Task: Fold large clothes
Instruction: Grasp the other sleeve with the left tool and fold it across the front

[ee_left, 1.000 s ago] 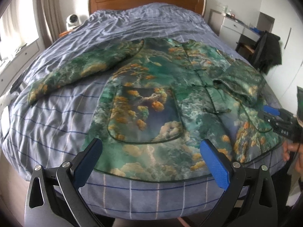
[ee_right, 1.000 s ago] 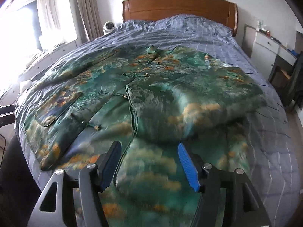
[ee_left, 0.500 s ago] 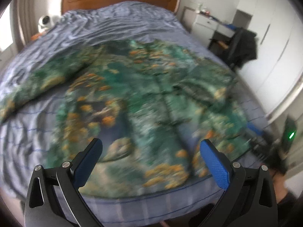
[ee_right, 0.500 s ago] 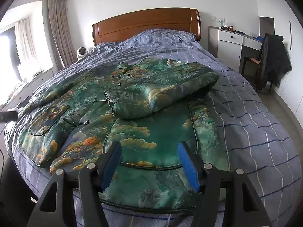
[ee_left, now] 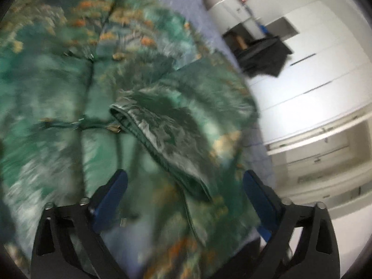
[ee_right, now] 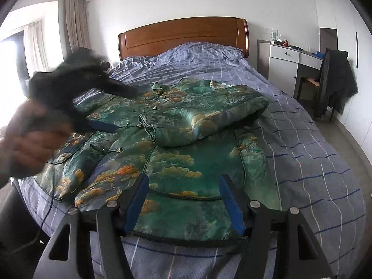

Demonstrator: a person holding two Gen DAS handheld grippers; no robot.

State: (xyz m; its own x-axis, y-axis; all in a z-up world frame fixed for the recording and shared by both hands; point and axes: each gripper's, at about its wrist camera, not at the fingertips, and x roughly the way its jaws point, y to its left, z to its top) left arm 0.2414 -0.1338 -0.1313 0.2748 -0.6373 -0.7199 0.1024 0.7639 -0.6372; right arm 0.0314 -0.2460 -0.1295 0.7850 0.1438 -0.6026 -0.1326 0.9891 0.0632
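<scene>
Two grippers, both empty, and one jacket [ee_right: 176, 153] spread flat on the bed [ee_right: 313, 158], hem at the foot edge nearest me, collar toward the headboard [ee_right: 183, 34]. One sleeve [ee_right: 204, 116] is already folded across the chest, its cuff pointing toward the bed's middle, so its long axis runs across the bed.

My left gripper [ee_left: 183, 186] hangs right over that folded sleeve [ee_left: 176, 134], cuff just ahead of the fingertips, tilted down at it. Its jaws stand wide and have just been closing a little; cloth lies below them, nothing pinched. The view is blurred, so I cannot tell whether a pad brushes the fabric.

My right gripper [ee_right: 183, 200] hovers at the foot edge over the hem, jaws about half open, holding nothing. I judge the left is the nearer one for the sleeve.
</scene>
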